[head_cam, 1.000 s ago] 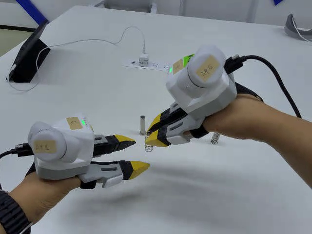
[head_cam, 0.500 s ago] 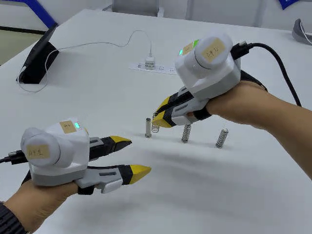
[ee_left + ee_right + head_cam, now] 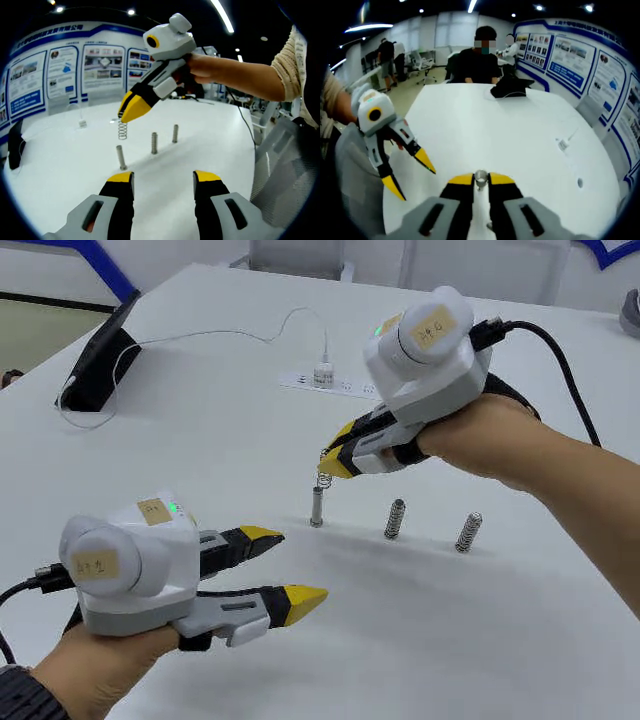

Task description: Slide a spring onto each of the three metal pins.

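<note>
- Right, head view: right gripper (image 3: 335, 465) pinches a spring (image 3: 324, 480) at its tips, hung upright just above the bare pin (image 3: 317, 507). I read that as lining up to drop it straight on.
- Left gripper (image 3: 295, 565) is spread and empty, parked near me and well clear of the work.
- Count: three pins in a row on the table (image 3: 200, 440). Middle pin (image 3: 395, 519) and end pin (image 3: 468, 532) each carry a spring, one is bare. Three springs total.
- Left gripper view: my jaws are wide apart with nothing between. Bare pin (image 3: 121, 157) is nearest, spring (image 3: 122, 130) dangles over it, not yet on.
- Right gripper view: jaws pressed on the spring (image 3: 480, 176), seen end-on as a ring between the tips. Left gripper (image 3: 414, 180) sits off to the side, spread.
</note>
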